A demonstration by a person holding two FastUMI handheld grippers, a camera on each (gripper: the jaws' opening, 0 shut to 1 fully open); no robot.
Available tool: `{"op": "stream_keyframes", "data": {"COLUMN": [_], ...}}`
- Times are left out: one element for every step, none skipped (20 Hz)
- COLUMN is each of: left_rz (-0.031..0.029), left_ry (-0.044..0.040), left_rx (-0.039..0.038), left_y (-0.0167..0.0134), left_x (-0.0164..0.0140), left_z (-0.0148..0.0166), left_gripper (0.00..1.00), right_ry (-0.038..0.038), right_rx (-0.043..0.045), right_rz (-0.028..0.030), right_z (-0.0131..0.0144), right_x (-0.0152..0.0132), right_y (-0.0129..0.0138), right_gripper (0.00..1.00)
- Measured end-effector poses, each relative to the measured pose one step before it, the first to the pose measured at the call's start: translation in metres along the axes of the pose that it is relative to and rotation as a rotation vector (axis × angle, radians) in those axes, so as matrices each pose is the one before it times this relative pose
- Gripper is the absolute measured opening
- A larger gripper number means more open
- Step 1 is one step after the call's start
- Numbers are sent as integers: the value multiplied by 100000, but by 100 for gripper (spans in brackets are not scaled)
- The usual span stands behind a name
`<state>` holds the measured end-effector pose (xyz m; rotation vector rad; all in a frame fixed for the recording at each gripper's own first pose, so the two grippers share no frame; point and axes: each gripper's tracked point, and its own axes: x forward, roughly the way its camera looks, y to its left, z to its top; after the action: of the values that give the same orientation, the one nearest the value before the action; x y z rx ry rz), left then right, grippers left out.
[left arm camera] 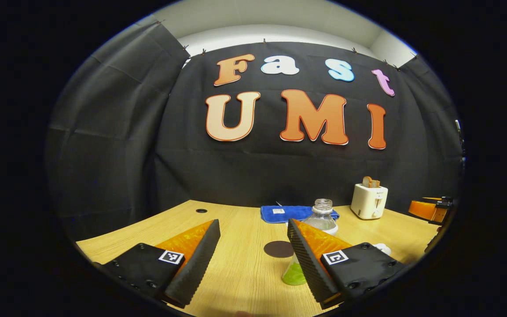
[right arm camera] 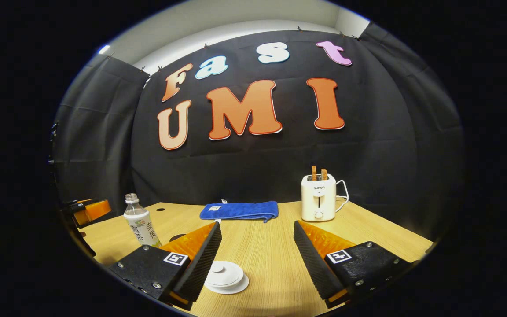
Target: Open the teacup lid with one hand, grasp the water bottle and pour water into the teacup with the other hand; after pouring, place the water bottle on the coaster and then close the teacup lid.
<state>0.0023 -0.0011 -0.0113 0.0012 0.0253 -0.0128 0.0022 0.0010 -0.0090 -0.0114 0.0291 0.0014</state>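
A clear water bottle [left arm camera: 322, 214] with an uncapped neck and green base stands on the wooden table [left arm camera: 244, 281], partly hidden behind the right finger of my left gripper [left arm camera: 253, 224], which is open and holds nothing. A dark round coaster [left arm camera: 278, 249] lies just ahead between the fingers. In the right gripper view, the white teacup lid [right arm camera: 224, 274] with its knob sits on the cup, low beside the left finger. My right gripper [right arm camera: 257, 225] hovers open above it. The bottle [right arm camera: 139, 225] stands far left there, and a sliver of the coaster [right arm camera: 176, 237] shows.
A folded blue cloth [right arm camera: 240, 210] lies at the back of the table [right arm camera: 271, 264], a white toaster [right arm camera: 318, 198] with toast to its right. The same cloth [left arm camera: 282, 213] and toaster [left arm camera: 369, 201] show in the left gripper view. The other gripper's orange body [left arm camera: 429, 209] is at the right edge.
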Motion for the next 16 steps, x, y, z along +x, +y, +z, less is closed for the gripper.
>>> {"op": "stream_keyframes", "data": {"left_rz": [384,226,114,79,-418,-346,-421,-477,-200,20,108,-44,-247,-230,-220,-133], "left_ry": [-307,78,226,263,106,21,-135,121,55,83,246,410,311,366,256,140], "left_rx": [-480,-395,-58,163,186,70,19,192,259,415,478,334,99,-39,-74,-13], "left_y": [195,19,66,12,-84,-168,-89,-156,-63,7,28,-55,-121,-3,-54,-69], "left_x": [-2,-165,19,54,25,-24,22,-103,48,-4,68,43,7,61,8,23], "left_z": [133,-22,-112,-154,-18,-65,100,-34,-24,-157,-38,-65,-83,-172,-33,7], "left_gripper": [98,99,99,99,99,99,99,99,99,99,99,99,99,99,99,99], "right_ry": [-117,41,41,170,248,253,123,152,196,332,349,537,942,1124,985,1019], "right_rx": [-106,-85,-150,-141,-145,-192,-143,-214,-239,-189,-131,-347,-945,-1105,-756,-278], "right_rz": [33,-62,-24,-147,-104,20,134,248,122,152,394,692,757,470,632,1136], "right_z": [6,-30,-54,-48,-73,-171,-29,-84,-110,-103,-172,-169,-419,-392,-372,-377], "right_x": [52,-18,-3,96,-25,49,60,12,85,120,14,71,218,160,135,140], "right_y": [27,-47,7,-12,10,83,20,121,120,113,156,231,389,315,348,568], "right_gripper": [98,98,98,98,98,98,98,98,98,98,98,98,98,98,98,98]}}
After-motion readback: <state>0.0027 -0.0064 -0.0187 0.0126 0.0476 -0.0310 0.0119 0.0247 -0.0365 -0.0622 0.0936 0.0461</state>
